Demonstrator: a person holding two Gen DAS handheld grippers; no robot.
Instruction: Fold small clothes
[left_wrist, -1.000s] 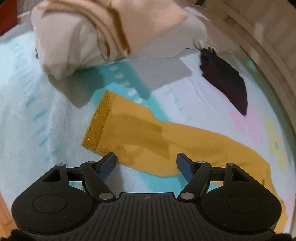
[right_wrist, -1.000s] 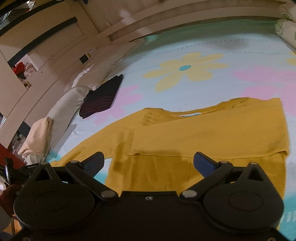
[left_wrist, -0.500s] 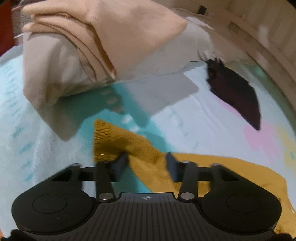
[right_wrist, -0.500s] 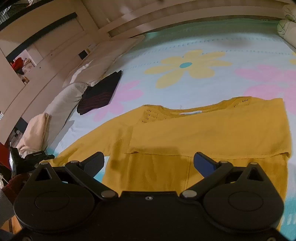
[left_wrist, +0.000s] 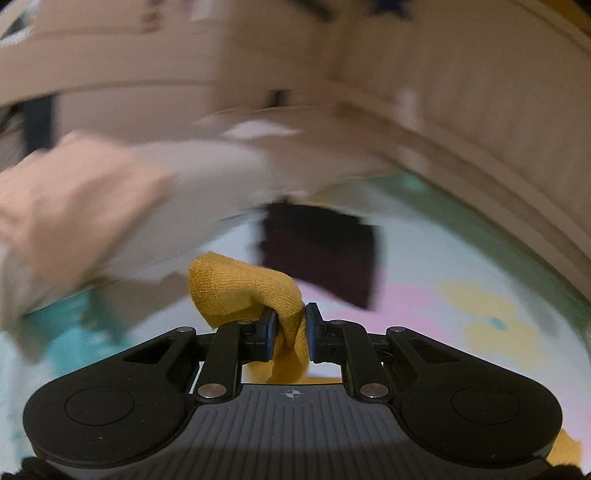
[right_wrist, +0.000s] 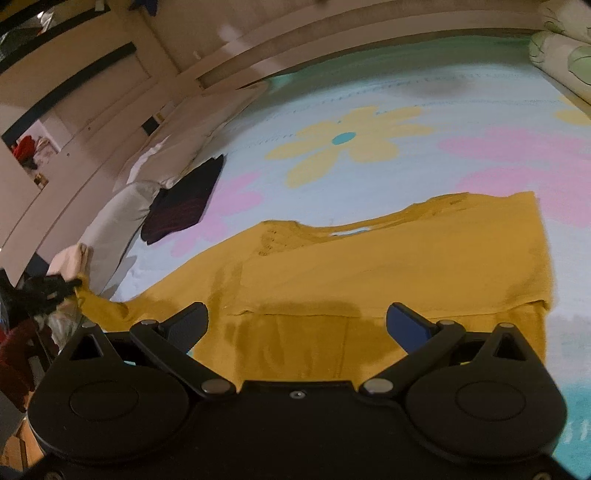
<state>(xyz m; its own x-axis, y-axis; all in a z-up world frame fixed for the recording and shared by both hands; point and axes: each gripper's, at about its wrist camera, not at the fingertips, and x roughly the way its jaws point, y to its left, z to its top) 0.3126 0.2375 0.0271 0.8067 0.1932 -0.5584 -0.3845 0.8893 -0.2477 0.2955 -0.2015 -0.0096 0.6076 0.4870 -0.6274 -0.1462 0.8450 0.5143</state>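
The left gripper (left_wrist: 290, 325) has just been closing, and its jaws now pinch the cuff end of the sleeve (left_wrist: 243, 291) of the mustard sweater (right_wrist: 406, 266), the knit bunched into a lump that bulges past the pads and hangs down behind them. From the right wrist view the sweater lies flat on the flowered blanket (right_wrist: 369, 110), neckline away from that camera and hem toward it, one side already folded over the body so a straight edge runs across it. The sleeve in the pinch stretches out long from the shoulder to the far left of that view, its axis running sideways away from the body and its cuff pointing away from it. So the body lies back along the sleeve from the left gripper, and to my eye that is the way the cuff must travel, across and inward over the torso. The right gripper (right_wrist: 297, 325) hangs over the hem with jaws spread wide, nothing between them, and is much the nearer to the body. A dark folded garment (right_wrist: 184, 199) lies apart, beside the pale pillows (right_wrist: 125, 210)
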